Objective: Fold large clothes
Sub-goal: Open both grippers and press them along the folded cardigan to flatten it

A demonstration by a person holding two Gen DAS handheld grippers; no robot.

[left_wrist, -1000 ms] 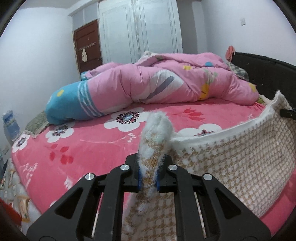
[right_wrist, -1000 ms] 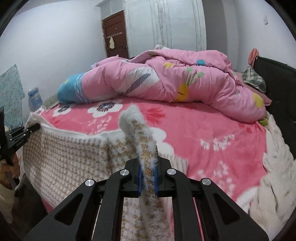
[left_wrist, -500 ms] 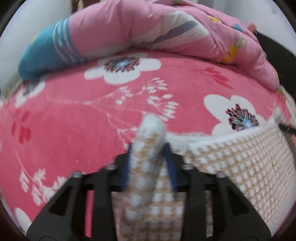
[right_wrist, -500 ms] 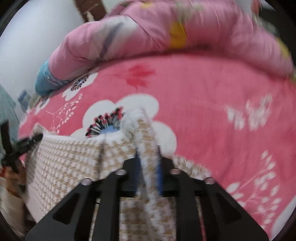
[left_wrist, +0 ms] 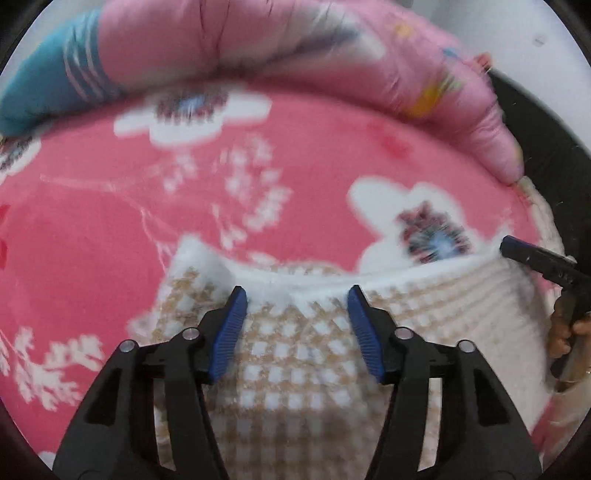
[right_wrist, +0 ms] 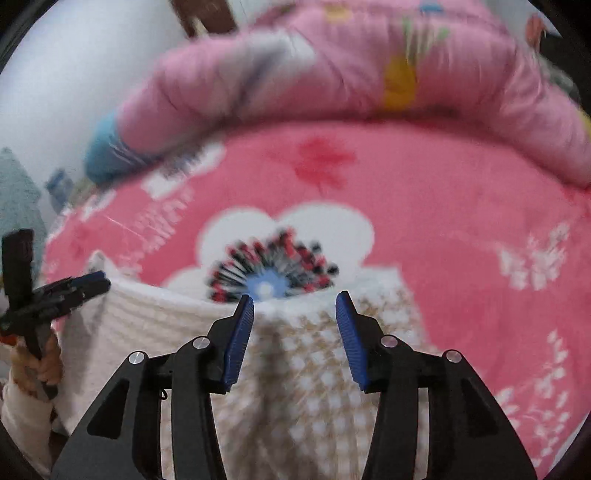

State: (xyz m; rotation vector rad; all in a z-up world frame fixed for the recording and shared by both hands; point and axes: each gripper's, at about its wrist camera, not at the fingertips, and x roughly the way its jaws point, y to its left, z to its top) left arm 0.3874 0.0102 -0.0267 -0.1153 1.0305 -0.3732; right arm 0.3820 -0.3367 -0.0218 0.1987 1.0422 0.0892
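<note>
Both tools have dropped toward the bed [left_wrist: 92,229] and let go: left tool [left_wrist: 295,291] and right tool [right_wrist: 294,297] have just been opening, blue pads apart above the checked garment [left_wrist: 295,354] lying on the pink bedspread.

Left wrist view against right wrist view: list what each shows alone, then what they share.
Left wrist only: the right claw at the right edge and the dark bed frame. Right wrist only: the left claw at the left, a brown door. Both: the houndstooth knit garment released on the pink floral bedsheet, and the pink quilt.
</note>
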